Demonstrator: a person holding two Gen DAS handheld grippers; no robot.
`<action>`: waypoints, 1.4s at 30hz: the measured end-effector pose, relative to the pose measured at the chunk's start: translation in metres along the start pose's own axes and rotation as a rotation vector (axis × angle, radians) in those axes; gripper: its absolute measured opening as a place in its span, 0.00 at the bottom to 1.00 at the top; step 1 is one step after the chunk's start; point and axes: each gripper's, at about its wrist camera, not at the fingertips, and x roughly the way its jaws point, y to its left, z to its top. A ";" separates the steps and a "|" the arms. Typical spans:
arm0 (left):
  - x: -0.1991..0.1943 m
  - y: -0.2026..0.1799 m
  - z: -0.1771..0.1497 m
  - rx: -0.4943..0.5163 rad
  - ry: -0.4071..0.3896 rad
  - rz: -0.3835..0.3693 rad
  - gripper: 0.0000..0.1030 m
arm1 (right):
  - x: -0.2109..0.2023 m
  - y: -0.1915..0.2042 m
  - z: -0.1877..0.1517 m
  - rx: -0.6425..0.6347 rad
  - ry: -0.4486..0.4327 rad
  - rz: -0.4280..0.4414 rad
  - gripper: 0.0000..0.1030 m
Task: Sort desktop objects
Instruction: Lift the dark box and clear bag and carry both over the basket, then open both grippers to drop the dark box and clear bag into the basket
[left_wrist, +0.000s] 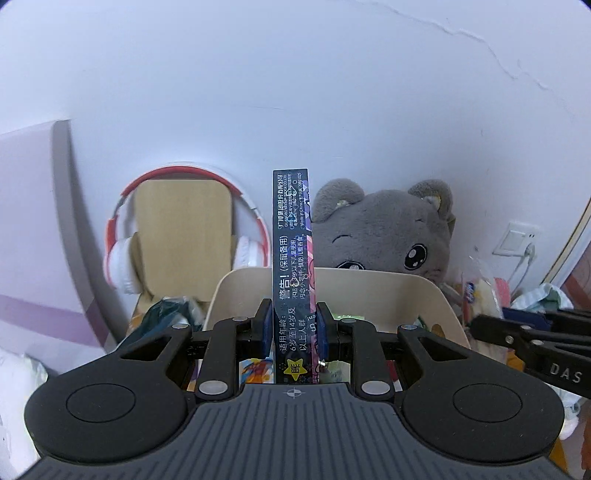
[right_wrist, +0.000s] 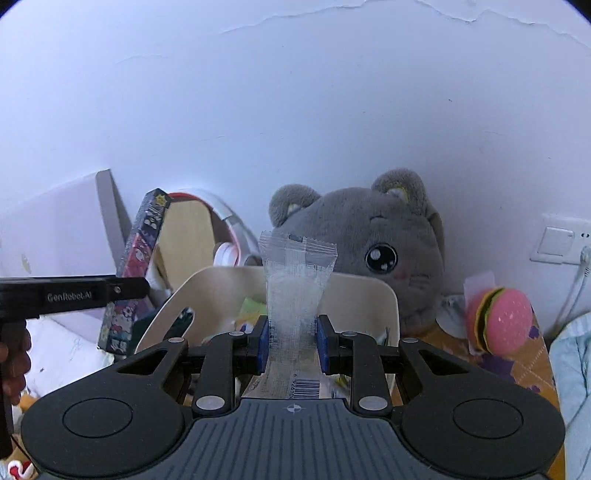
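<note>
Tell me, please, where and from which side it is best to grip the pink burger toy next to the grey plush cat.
Probably across the two pink buns of the burger toy, coming from above. It stands tilted on its edge, so the round faces point sideways and offer the narrowest span. The plush cat is close on one side; approach from above avoids it.

one plush cat, one headphone set, one tray, one burger toy

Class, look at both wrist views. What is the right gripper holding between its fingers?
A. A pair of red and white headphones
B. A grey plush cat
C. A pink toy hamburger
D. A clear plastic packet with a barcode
D: the right gripper is shut on the clear plastic packet, which stands up between its blue pads with a barcode at its lower end.
</note>
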 end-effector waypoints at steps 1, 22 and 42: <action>0.008 -0.002 0.000 0.002 0.008 0.002 0.23 | 0.006 0.001 0.003 -0.007 0.000 -0.005 0.23; 0.108 -0.005 -0.047 0.078 0.278 0.045 0.23 | 0.106 -0.022 -0.023 0.065 0.203 -0.097 0.23; 0.090 0.013 -0.057 0.084 0.242 0.029 0.71 | 0.090 -0.018 -0.026 0.131 0.206 -0.136 0.96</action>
